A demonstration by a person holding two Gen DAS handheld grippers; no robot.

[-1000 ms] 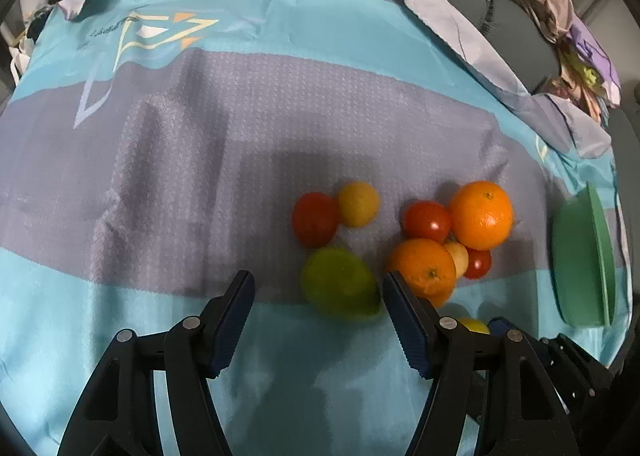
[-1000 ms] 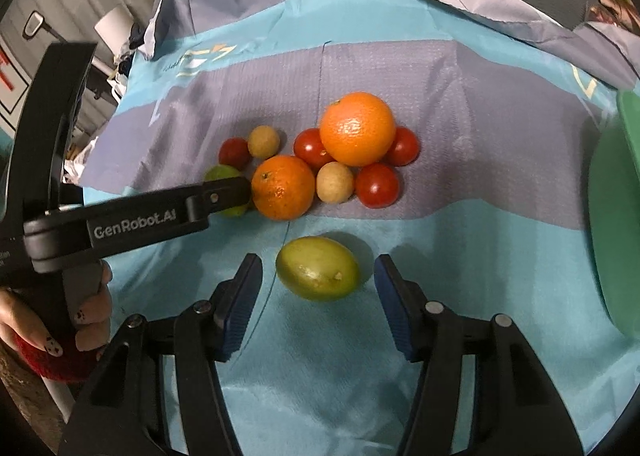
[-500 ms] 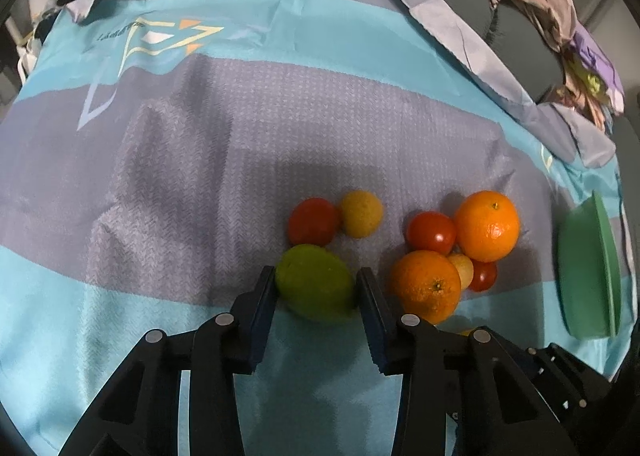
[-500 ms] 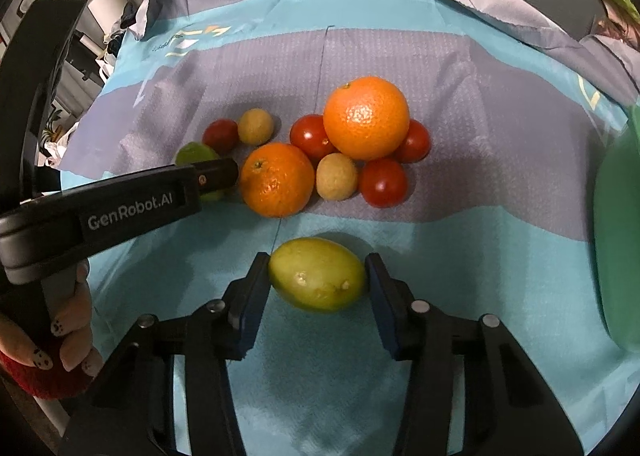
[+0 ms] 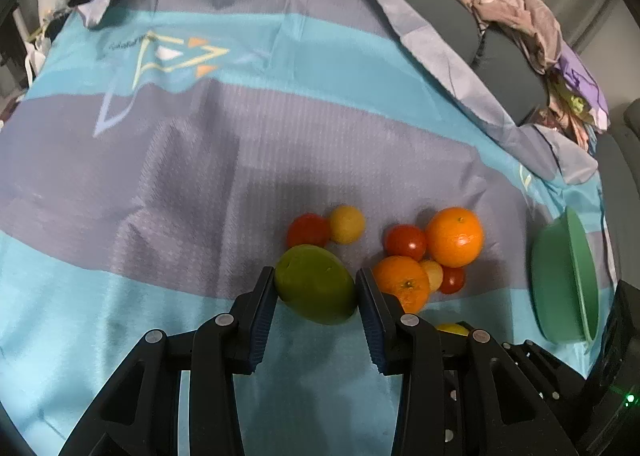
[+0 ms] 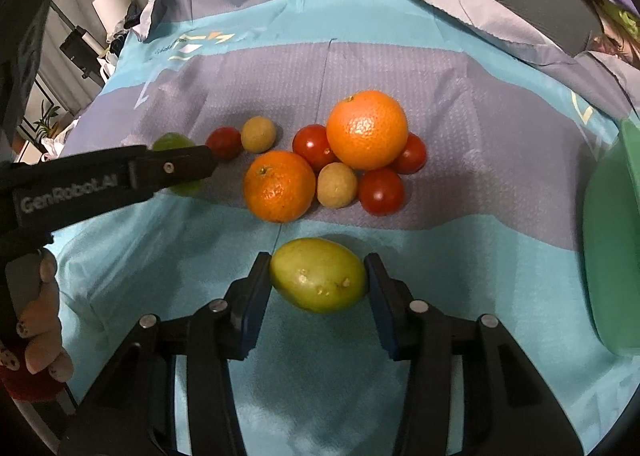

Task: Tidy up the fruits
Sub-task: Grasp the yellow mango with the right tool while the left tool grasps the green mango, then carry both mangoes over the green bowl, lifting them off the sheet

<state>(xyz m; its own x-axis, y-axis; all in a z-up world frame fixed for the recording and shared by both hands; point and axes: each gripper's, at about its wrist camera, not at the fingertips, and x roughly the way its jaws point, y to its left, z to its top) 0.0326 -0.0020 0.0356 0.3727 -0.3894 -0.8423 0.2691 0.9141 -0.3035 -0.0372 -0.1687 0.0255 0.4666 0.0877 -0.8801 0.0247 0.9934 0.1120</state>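
Spread over the bed-like surface, a satin cloth banded in turquoise and grey (image 5: pixel 192 160) carries the whole fruit pile, and both grabs are on. Nearest the left wrist camera, a smooth dark-green oval fruit (image 5: pixel 316 284) sits on the turquoise band at the near left of the pile, and the left gripper (image 5: pixel 316 298) has its blue pads pressed against both sides of it. To the right and nearer, a yellow-green oval fruit with brown specks (image 6: pixel 318 276) lies alone on the turquoise band just in front of the pile; the right gripper (image 6: pixel 318 288) is clamped end to end on it, pads touching at both tips.

Behind them huddle a large orange (image 6: pixel 366 130), a smaller orange (image 6: pixel 279 186), several red cherry tomatoes (image 6: pixel 380 192) and two small tan round fruits (image 6: pixel 337 185). A pale green plastic bowl (image 6: pixel 612 232) waits at the far right edge.

So the step is the pick, two fruits at once. Next, by this reading, comes a clean lift clear of the neighbours and a carry right towards the bowl; the dark-green fruit touches a tomato, so it needs a straight rise.

A second ago both sets of jaws stood wide of their fruit; now both have closed in.
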